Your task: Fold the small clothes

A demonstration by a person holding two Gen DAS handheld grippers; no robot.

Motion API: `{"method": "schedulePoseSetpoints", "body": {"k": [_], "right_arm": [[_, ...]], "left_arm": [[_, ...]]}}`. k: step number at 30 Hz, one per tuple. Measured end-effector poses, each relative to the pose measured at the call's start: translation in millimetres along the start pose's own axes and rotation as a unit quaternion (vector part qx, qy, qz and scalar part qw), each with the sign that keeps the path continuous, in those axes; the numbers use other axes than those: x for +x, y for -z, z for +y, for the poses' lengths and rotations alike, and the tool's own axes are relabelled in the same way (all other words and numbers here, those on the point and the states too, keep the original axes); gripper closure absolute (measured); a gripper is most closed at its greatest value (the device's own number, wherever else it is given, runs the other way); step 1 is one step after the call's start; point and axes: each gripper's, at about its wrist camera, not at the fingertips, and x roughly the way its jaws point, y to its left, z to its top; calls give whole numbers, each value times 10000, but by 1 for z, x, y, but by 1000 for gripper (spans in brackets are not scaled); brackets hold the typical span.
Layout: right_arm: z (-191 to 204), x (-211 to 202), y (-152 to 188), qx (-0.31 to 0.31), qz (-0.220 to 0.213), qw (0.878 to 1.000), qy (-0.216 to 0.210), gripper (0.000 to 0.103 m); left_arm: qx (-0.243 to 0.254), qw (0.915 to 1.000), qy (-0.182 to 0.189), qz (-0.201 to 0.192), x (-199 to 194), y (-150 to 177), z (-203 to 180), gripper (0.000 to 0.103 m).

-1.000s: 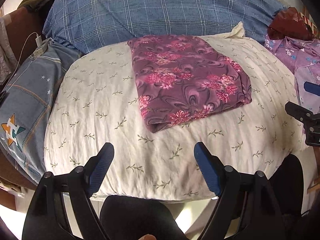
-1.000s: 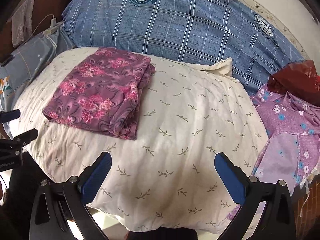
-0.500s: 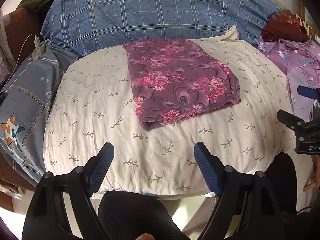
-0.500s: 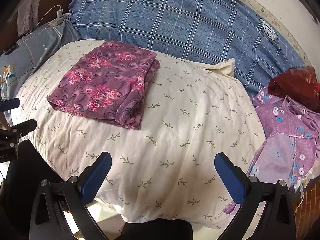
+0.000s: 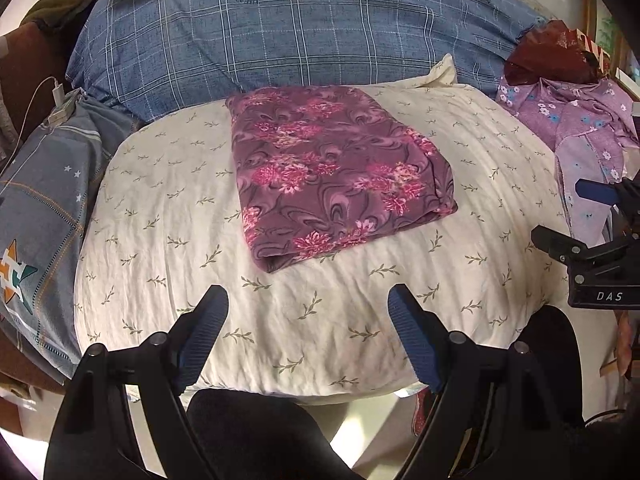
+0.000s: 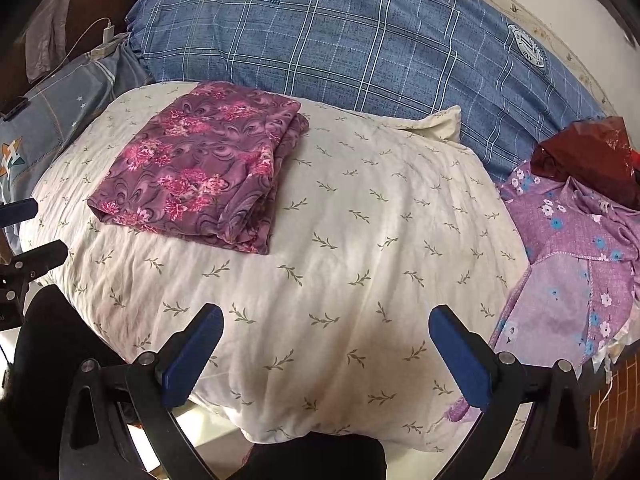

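Nearest, the left gripper hangs over the near edge of a cream pillow, jaws wide apart, nothing between the blue pads, no contact with the fabric. The right gripper sits likewise over the same near edge further right, jaws spread wide and empty, pads clear of the pillow. In the left wrist view the right gripper also shows at the right border; in the right wrist view the left gripper shows at the left border. Both point downward at a slant toward the pillow.

The cream pillow carries a small green sprig print and lies lightly creased. On it, toward the far left part, rests the folded maroon floral garment, a flat rectangle in several layers, stacked edges facing right and its near corner pointing toward the left gripper. It lies well apart from both grippers.

Right of the pillow, a lilac floral garment lies unfolded and rumpled, touching the pillow's right side. Beyond it sits a dark red plastic bag. Left of the pillow lies a grey-blue cushion with a star emblem; a white charger and cable rest at its far end. Farthest, a large blue checked pillow with round crests spans the back.
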Motion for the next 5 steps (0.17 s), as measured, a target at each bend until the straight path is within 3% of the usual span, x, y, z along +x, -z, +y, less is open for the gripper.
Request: {"method": "schedulePoseSetpoints", "body": {"k": [5], "right_arm": [[3, 1, 0, -15, 20, 10000, 6, 0]], "left_arm": [[49, 9999, -24, -125, -4, -3, -7, 20]]}}
